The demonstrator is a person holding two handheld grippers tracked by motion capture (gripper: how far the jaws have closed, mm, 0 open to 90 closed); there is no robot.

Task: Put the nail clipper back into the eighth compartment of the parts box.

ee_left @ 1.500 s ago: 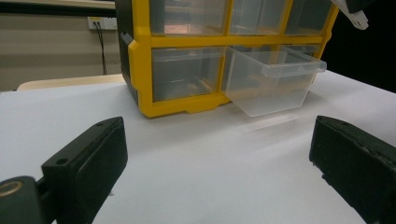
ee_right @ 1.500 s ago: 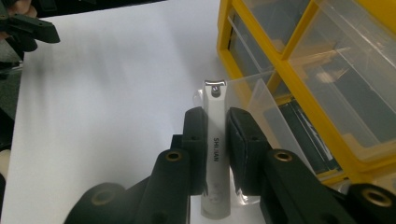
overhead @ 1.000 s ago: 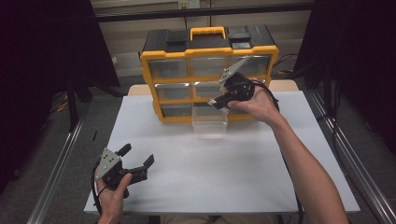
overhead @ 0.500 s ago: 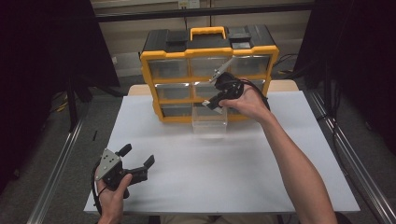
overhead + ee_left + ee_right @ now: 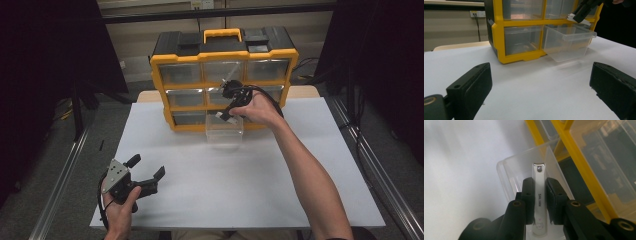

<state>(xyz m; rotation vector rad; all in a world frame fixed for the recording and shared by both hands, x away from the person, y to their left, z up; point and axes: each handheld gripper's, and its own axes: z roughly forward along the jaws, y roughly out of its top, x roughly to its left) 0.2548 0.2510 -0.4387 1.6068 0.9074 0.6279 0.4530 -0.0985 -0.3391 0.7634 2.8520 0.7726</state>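
A silver nail clipper (image 5: 539,192) is clamped between the jaws of my right gripper (image 5: 540,185), which is shut on it. It hangs just above the clear drawer (image 5: 224,130) pulled out of the bottom row of the yellow and black organizer (image 5: 223,75). From the left gripper view, the right gripper (image 5: 584,11) tips down over the drawer (image 5: 569,42). My left gripper (image 5: 146,170) rests open near the table's front left corner, nothing between its jaws; its pads (image 5: 472,87) stand wide apart.
The organizer stands at the back of the white table (image 5: 240,180) with several clear drawers, the others pushed in. Metal rails (image 5: 60,185) run along both sides of the table.
My right gripper has moved left and down with the clipper, from in front of the middle row to over the pulled-out drawer. The left gripper has stayed put.
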